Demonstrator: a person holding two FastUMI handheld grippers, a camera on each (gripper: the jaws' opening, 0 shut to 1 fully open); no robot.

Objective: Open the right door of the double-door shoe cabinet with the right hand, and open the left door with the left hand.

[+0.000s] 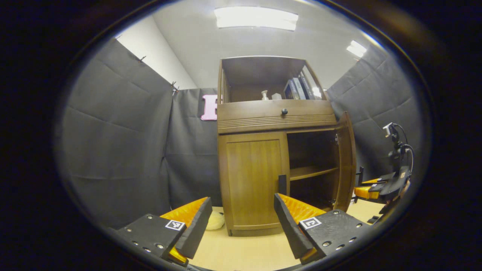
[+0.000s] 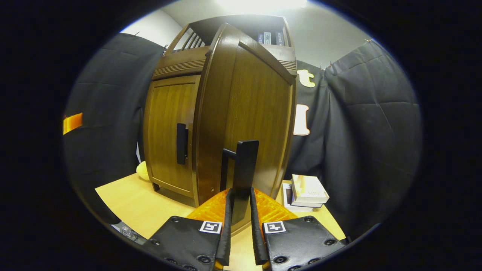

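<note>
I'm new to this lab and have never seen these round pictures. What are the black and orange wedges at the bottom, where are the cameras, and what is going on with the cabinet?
Each picture comes from a fisheye camera riding on a handheld two-finger gripper; the wedges are that gripper's own fingers. A person holds one gripper in each hand.

In the right gripper view, the right gripper is closed on the black handle of the right door, which is swung open. In the left gripper view that door stands ajar, showing a shelf inside, with the right gripper at its edge.

The left gripper is open, facing the left door, which is closed.

On the light wooden surface sit the shoe cabinet, a stack of books and a pale yellow object.
</note>
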